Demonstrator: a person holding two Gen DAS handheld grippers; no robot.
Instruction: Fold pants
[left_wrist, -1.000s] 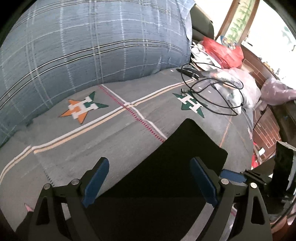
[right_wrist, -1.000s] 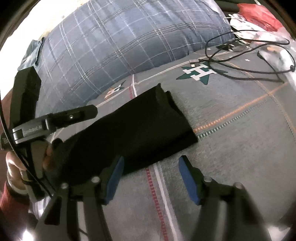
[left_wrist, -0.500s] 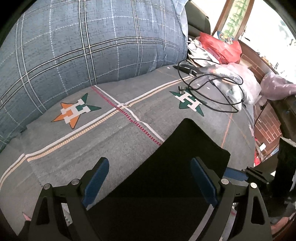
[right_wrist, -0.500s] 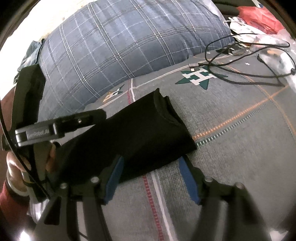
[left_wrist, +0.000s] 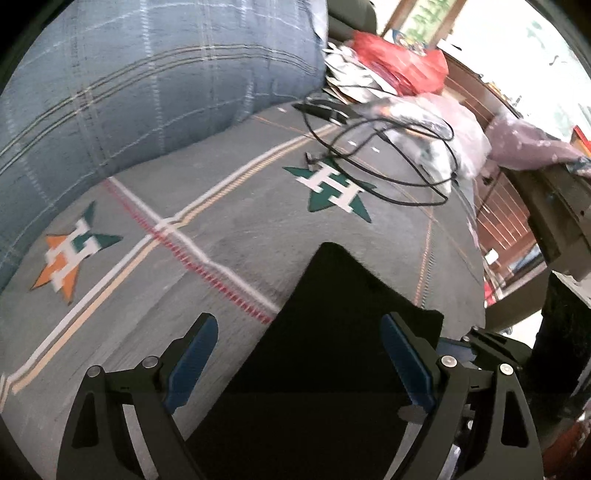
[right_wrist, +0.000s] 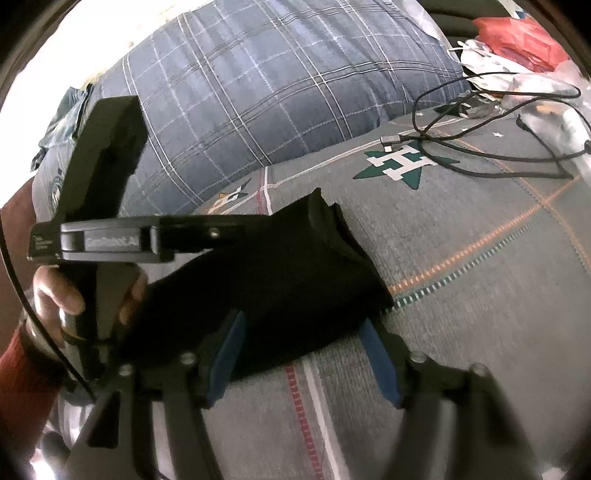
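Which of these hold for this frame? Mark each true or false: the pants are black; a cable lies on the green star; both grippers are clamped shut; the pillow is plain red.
1. The pants are black. True.
2. A black cable lies across the green star. True.
3. Both grippers are clamped shut. False: the left gripper and the right gripper both stand open over the pants.
4. The pillow is plain red. False: it is blue plaid.

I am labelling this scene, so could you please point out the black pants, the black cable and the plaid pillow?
black pants (right_wrist: 295, 280), right wrist view, middle of the folded cloth.
black cable (right_wrist: 491, 157), right wrist view, lower strand of the loop.
plaid pillow (left_wrist: 147, 85), left wrist view, its front face.
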